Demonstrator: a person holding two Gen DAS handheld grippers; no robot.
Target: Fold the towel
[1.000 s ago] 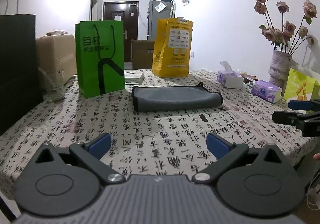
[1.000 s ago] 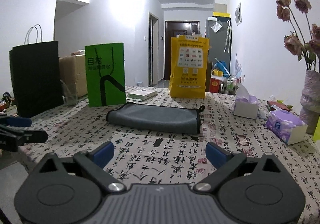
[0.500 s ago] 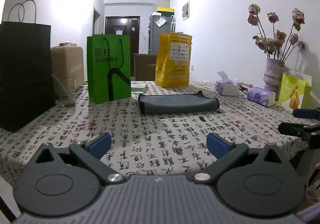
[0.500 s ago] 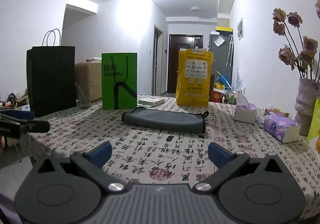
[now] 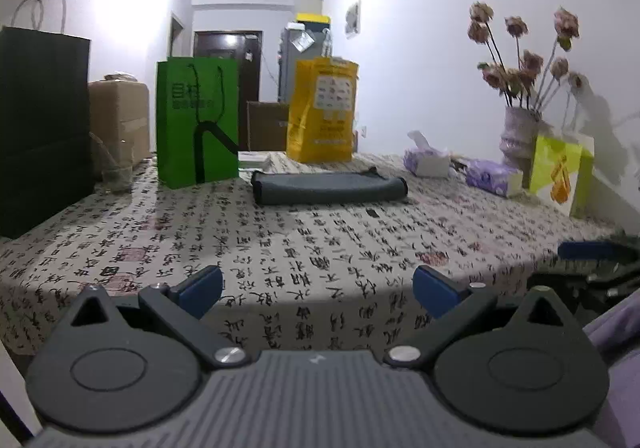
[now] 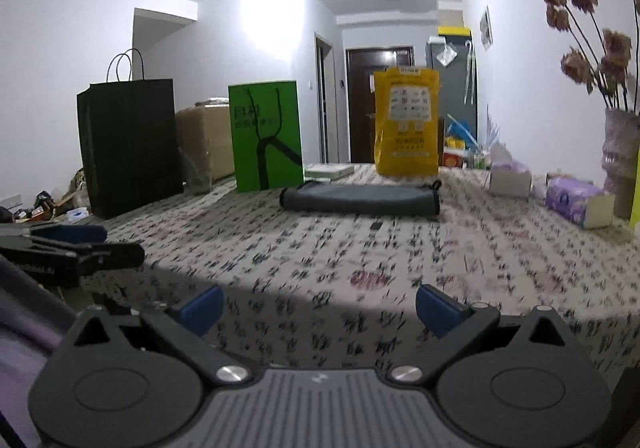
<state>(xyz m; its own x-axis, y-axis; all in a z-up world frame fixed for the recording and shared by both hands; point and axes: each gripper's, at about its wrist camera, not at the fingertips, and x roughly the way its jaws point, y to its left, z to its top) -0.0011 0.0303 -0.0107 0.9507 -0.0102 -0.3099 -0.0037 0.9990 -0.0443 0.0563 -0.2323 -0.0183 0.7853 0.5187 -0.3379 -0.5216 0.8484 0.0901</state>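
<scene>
Covering the table, a calligraphy-printed cloth [image 5: 320, 248] lies flat and matte. Far across it rests the grey towel [image 5: 328, 188], a soft folded slab. Both left gripper [image 5: 316, 288] and right gripper [image 6: 318, 308] gape wide, empty, blue-padded.

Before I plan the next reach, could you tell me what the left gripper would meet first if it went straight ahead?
Probably the grey towel: the open left gripper points across bare tablecloth towards it, though it may pass above; depth is unclear.
</scene>
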